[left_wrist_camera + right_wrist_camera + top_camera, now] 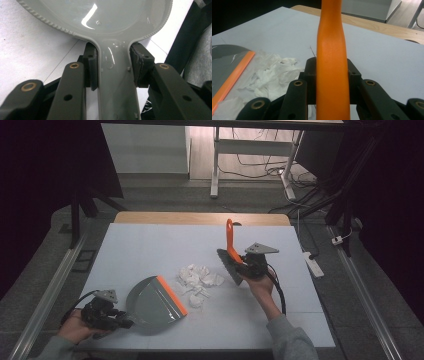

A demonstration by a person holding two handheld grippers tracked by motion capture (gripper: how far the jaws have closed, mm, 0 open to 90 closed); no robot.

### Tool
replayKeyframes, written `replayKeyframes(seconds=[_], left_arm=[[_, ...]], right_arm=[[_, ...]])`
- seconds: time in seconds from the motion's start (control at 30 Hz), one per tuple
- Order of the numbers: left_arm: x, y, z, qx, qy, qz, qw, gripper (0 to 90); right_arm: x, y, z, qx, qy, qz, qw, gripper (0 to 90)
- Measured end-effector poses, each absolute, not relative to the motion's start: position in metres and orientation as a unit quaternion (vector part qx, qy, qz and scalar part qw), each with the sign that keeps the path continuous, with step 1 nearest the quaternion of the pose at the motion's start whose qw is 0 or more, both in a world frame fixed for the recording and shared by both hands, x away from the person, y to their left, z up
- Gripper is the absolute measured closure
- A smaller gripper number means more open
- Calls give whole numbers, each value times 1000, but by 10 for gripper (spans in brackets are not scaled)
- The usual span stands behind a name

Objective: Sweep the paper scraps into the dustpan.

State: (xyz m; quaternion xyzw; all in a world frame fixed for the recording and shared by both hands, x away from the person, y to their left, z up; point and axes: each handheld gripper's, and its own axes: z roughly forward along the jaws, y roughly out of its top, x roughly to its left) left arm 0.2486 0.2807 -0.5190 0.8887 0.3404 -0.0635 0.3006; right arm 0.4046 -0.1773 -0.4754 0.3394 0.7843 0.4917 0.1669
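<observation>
A white table [150, 245] carries the work area, with a strip of bare wood showing along its far edge. The grey dustpan [152, 304] lies flat on the near left part, its orange lip facing the crumpled white paper scraps [199, 281] heaped just beside it at centre. The left gripper [122, 322] is clamped on the dustpan's grey handle, pads pressing both sides. Right of the scraps, the hand brush [231, 255] stands with its orange handle raised and dark bristles near the surface; the right gripper [243, 265] is closed firmly around that handle.
</observation>
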Motion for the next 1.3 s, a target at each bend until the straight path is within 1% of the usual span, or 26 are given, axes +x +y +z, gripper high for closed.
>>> replayKeyframes(seconds=[0.4, 0.83, 1.3], left_arm=[[249, 280, -520, 888, 341, -66, 301, 617], [250, 277, -520, 889, 338, -65, 302, 617], [251, 271, -521, 890, 333, -68, 302, 617]], right_arm=[[427, -156, -480, 346, 797, 468, 162, 704], [437, -136, -485, 353, 805, 451, 154, 704], [440, -106, -493, 340, 823, 438, 125, 706]])
